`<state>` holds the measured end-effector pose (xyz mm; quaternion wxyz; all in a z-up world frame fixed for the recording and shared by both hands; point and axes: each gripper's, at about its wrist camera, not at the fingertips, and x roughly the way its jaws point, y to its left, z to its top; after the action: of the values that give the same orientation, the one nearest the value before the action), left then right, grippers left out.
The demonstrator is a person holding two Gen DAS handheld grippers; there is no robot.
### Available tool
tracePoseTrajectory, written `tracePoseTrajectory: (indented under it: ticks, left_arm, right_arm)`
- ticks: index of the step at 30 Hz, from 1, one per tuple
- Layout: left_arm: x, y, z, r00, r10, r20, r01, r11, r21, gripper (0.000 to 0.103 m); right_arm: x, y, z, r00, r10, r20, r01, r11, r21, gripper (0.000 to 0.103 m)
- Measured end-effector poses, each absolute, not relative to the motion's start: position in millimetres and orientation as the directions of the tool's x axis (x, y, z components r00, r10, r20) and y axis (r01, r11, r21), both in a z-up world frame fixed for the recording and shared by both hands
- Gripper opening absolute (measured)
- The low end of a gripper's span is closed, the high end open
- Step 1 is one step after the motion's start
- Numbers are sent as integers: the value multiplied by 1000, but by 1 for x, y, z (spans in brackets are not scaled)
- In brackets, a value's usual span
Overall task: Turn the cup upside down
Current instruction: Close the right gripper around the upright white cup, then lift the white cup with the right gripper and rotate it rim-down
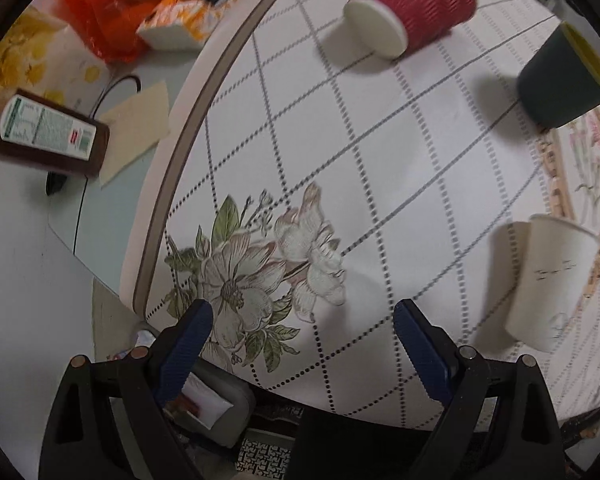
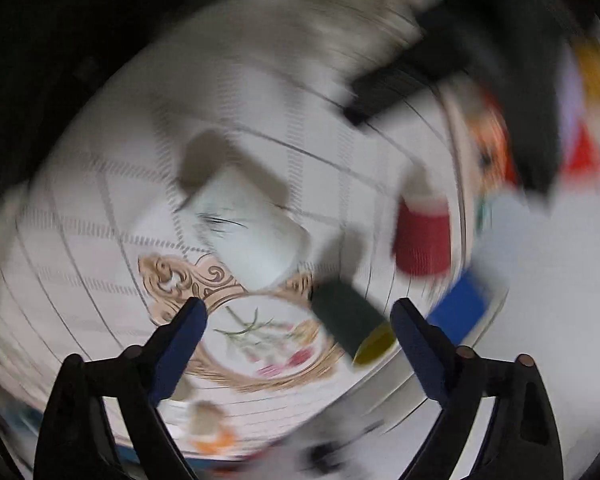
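Both sets of tongs are hanging spread apart and empty above the round, grid-patterned surface [image 1: 380, 184]: the left tongs [image 1: 302, 314] over a printed flower [image 1: 260, 276], the right tongs [image 2: 298, 312] in a badly blurred view. Three cups are sitting well apart on the cloth: a red ribbed cup [image 1: 414, 4] resting mouth down, a dark green cup [image 1: 562, 80] showing its yellow inside, and a white paper cup [image 1: 548, 284] nearest the left tongs, bottom up.
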<state>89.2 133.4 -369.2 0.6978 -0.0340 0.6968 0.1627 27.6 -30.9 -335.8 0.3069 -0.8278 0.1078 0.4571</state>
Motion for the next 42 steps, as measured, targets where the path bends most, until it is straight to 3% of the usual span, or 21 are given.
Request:
tracePoseTrajectory:
  ticks: [6, 11, 14, 27, 30, 42]
  left_arm:
    - [88, 141, -388, -57, 191, -980, -288, 937, 200, 93]
    - [88, 145, -396, -63, 184, -981, -285, 939, 194, 94]
    - [89, 148, -400, -64, 182, -981, -274, 942, 193, 94]
    - [115, 165, -409, -57, 180, -982, -252, 949, 189, 93]
    - [123, 168, -408, -52, 181, -982, -248, 950, 189, 93]
    - [131, 173, -406, -52, 184, -982, -252, 949, 191, 93]
  right_arm:
    - [8, -54, -377, 511, 223, -830, -43, -958, -283, 90]
    - [13, -56, -402, 507, 231, -830, 101, -973, -209, 90]
    - [17, -56, -412, 508, 221, -833, 133, -975, -178, 84]
    - [36, -53, -443, 507, 181, -843, 152, -981, -119, 78]
    - [43, -43, -451, 516, 166, -840, 135, -985, -111, 69]
    - [49, -30, -460, 498, 157, -853, 90, -988, -129, 67]
